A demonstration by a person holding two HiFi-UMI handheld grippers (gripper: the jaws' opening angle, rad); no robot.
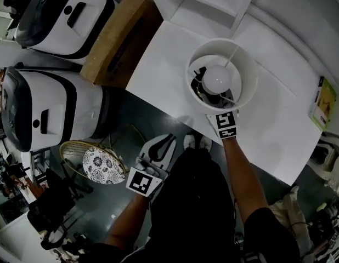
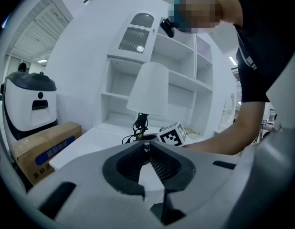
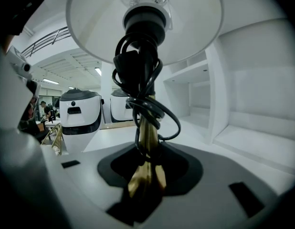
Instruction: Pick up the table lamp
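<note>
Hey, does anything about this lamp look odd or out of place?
Yes: the black cord is wound in loose loops round the lamp's brass stem, under the shade, with one loop bulging sideways. The right hand-held gripper is shut on the stem just below that bundle. Nothing looks spilled or broken.

The table lamp (image 3: 146, 80) has a stem (image 3: 147, 132) of polished, brass-toned metal, glossy between the jaws of the right gripper (image 3: 148, 163). Just above them coils a smooth, shiny black cord (image 3: 148, 106); higher still the shade (image 3: 195, 27) is matt white. The left gripper (image 2: 148, 147) is matt grey plastic with ribbed black pads (image 2: 164, 168); left of its jaws sits a dull cardboard box (image 2: 40, 147).
</note>
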